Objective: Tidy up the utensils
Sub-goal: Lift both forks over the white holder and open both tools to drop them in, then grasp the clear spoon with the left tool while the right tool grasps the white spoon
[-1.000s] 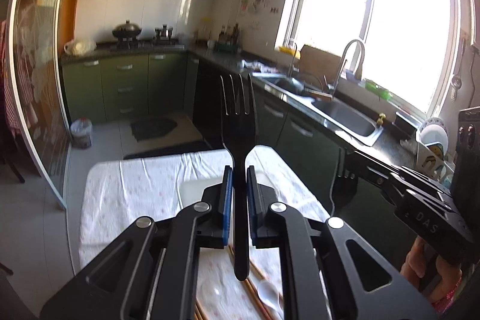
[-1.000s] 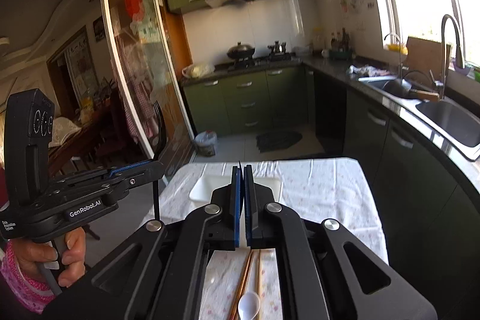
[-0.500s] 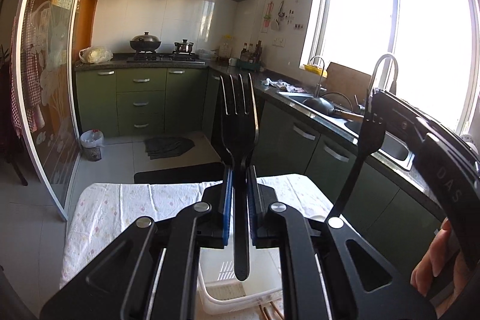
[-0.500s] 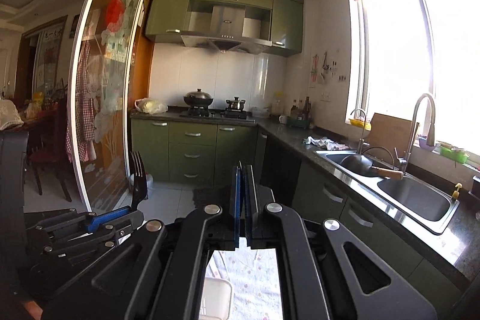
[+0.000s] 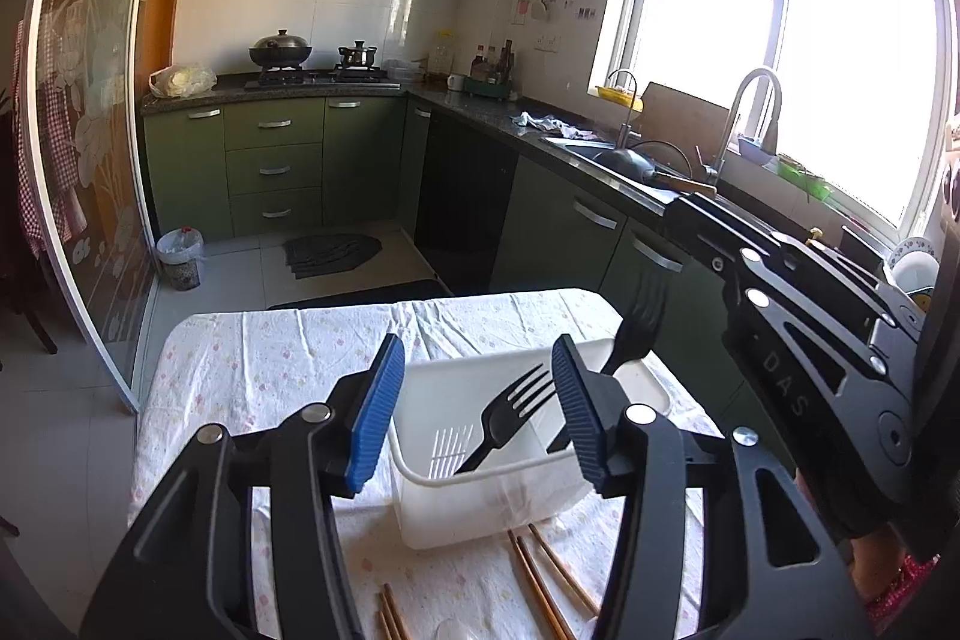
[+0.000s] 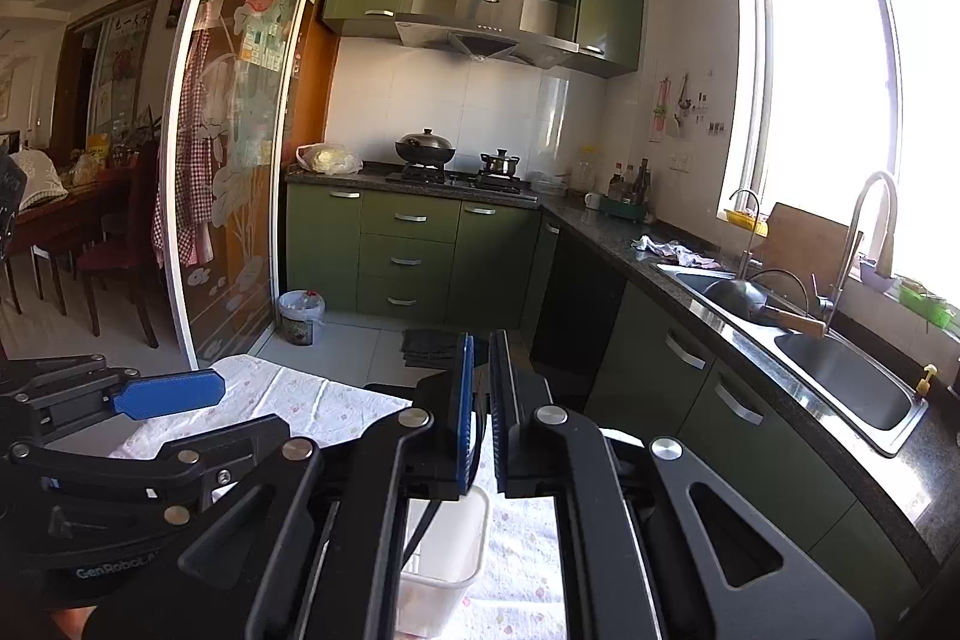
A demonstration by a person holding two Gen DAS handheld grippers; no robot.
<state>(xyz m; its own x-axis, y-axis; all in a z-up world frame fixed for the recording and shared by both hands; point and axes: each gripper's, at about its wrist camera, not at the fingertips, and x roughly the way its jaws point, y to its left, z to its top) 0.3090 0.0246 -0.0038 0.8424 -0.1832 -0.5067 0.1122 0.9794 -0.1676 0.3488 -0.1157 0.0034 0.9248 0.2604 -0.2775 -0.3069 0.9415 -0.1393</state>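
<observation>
In the left wrist view, one black fork (image 5: 510, 415) was seen leaning inside the white plastic bin (image 5: 480, 514) on the cloth-covered worktop (image 5: 258, 358), free of the left claw (image 5: 471, 394), whose jaws were opening with nothing pressed between the blue pads. A second black fork (image 5: 639, 325) was held clamped in the right claw (image 5: 690, 226), its tines poised over the far right corner of the bin, with its handle reaching down toward the inside. In the right wrist view, the right claw (image 6: 480, 400) was shown clenched, a dark sliver of handle just visible between its pads. By that reading, one fork was judged stowed, the second about to be dropped in. Several wooden chopsticks (image 5: 540, 574) were left lying on the cloth in front of the bin, and a pale shape at the bottom edge could not be identified. The bin stood near the right edge of the worktop, so little margin was judged available on that side, while open cloth was left on its left and beyond it. The two claws were crowded close over the bin, and care was judged necessary to keep them apart.
</observation>
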